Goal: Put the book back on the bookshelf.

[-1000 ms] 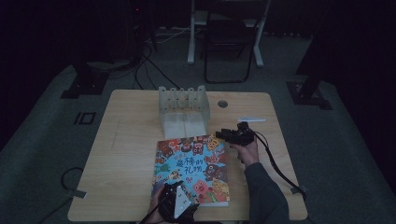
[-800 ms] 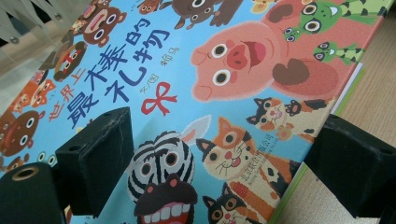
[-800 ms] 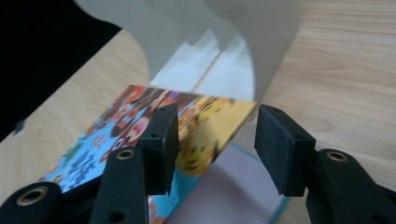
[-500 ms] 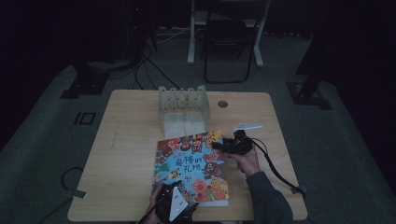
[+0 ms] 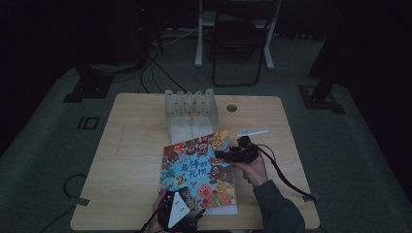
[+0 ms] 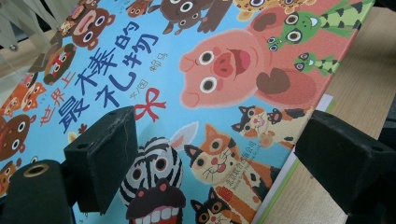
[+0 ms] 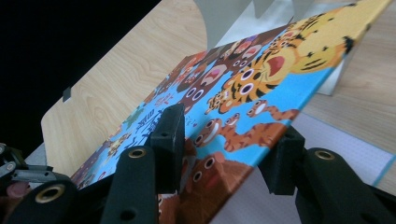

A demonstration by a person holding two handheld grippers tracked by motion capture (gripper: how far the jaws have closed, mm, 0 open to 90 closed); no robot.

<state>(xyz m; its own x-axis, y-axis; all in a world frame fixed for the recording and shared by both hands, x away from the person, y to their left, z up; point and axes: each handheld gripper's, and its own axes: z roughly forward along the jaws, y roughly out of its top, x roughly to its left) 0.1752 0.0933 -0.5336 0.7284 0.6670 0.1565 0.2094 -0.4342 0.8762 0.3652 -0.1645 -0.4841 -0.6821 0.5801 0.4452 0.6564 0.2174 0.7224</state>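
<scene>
Jaws of the right gripper (image 5: 224, 155) clamp one picture book's (image 5: 197, 170) cover; the left gripper's (image 5: 187, 221) jaws stand wide.

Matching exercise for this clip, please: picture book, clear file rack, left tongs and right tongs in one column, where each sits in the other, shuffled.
1. picture book
2. clear file rack
3. left tongs
4. right tongs

A. at the book's right edge, one jaw above the raised cover and one below
B. far side of the table, behind the book
C. at the book's near edge
D. table centre, cover lifted at the right

Pairs: 1-D, 2-B, 3-C, 4-A
</scene>
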